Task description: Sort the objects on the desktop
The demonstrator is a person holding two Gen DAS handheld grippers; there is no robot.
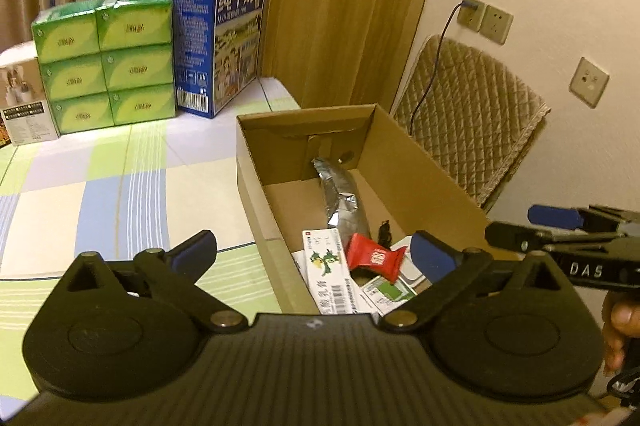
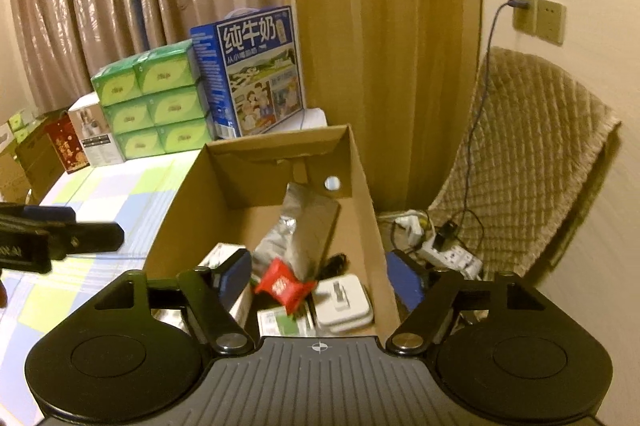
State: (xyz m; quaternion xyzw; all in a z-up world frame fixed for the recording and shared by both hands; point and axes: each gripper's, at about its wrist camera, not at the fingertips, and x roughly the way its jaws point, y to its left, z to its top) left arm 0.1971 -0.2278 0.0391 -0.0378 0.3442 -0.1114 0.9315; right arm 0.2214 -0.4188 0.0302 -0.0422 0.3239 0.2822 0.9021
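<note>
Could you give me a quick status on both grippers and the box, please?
Left gripper open, empty, over the box edge. Right gripper open, empty, above the red packet. Silver bag and cartons already in. Nothing blocking.

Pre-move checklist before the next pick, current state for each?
1. Left gripper open and empty: ok, jaws spread, nothing between them.
2. Right gripper open and empty: ok, jaws wide apart above the box.
3. Cardboard box upright on the table, open top: ok.
4. Sorted items inside the box: ok, red packet, silver foil pouch and white charger lie in it.
5. Loose items left on the tablecloth: cannot tell, none on the visible part, near edge hidden by the grippers.
6. Grippers apart from each other: ok, a gap shows in both views.
</note>
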